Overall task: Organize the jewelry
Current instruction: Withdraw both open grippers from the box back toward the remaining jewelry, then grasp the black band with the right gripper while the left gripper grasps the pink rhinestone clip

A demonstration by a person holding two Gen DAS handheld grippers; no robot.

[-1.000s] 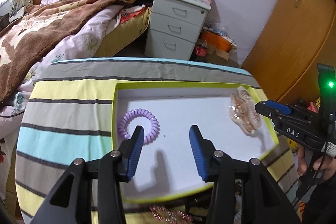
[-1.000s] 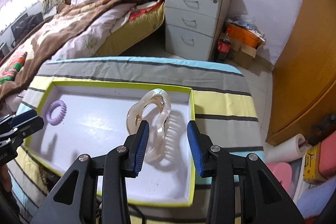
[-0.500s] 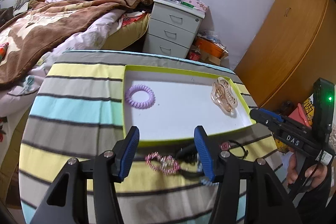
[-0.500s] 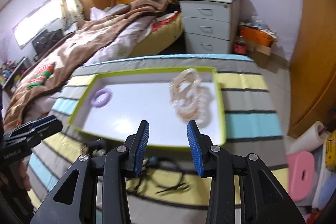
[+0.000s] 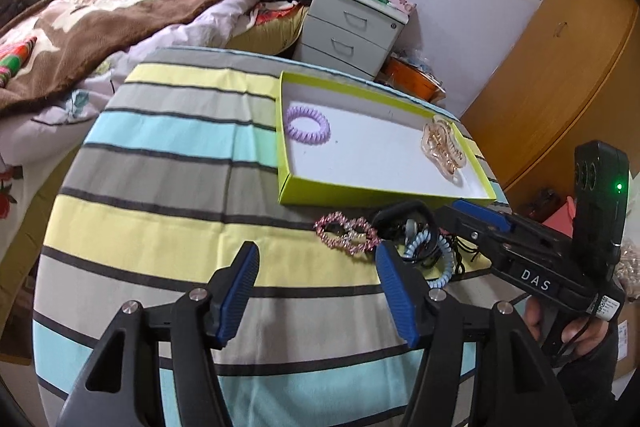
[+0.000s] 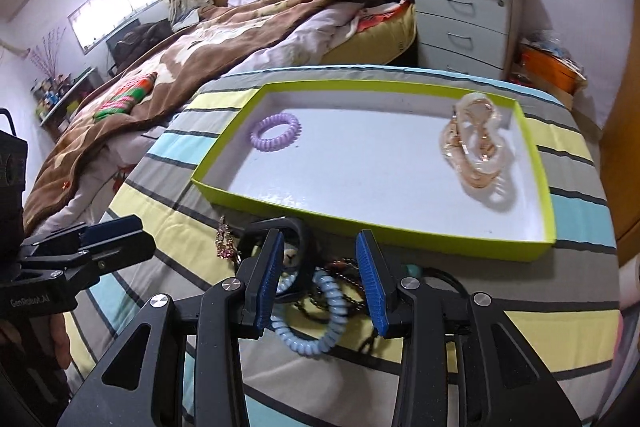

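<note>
Jewelry sits in two spots on the striped cloth [image 5: 168, 163]: some in the green tray [image 6: 536, 251], the rest heaped just below its near wall. Inside the tray, a clear hair claw [image 6: 476, 147] lies at three o'clock and a purple coil tie [image 6: 276, 131] at nine, well apart. The left gripper [image 5: 316, 287] hovers over bare cloth, jaws opening, nothing between them. The right gripper [image 6: 318, 279] hangs half open over the heap, a blue coil tie [image 6: 320, 323] loose between its jaws. A pink beaded loop [image 5: 346, 231] lies at the heap's nine o'clock.
</note>
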